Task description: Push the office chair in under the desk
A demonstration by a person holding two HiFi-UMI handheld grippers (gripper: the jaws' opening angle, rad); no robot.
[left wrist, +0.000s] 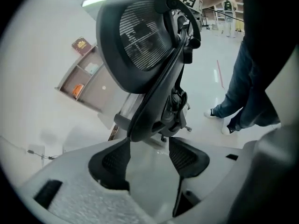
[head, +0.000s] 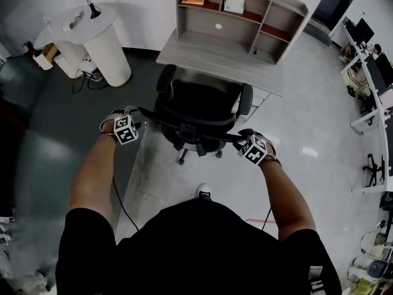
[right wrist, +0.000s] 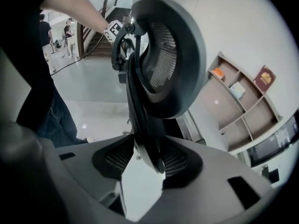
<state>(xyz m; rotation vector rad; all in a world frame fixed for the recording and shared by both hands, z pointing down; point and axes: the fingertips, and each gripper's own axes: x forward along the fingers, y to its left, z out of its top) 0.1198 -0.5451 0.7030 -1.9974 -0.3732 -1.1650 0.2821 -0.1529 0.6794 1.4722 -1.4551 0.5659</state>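
Jaws of the right gripper [right wrist: 142, 153] are clenched on the side rail of the office chair [right wrist: 163, 55] backrest, which runs deep between them. On the left gripper [left wrist: 149, 146] the jaws stand released and apart. The backrest's other edge sits at their tips and seems to rest against one, though the angle is poor.

From the head view, the left gripper [head: 140, 123] and right gripper [head: 241, 139] flank the office chair [head: 196, 106]. It stands on the floor just short of the bench [head: 215, 57], its seat front near the bench's edge. A shelf unit [head: 239, 26] holding a few books rises from the bench's back. A white round stand [head: 110, 48] with a lamp [head: 91, 2] is off to the left. More desks with monitors [head: 374, 66] line the right side. A cable [head: 123, 208] trails across the floor by the person's shoe [head: 204, 192].
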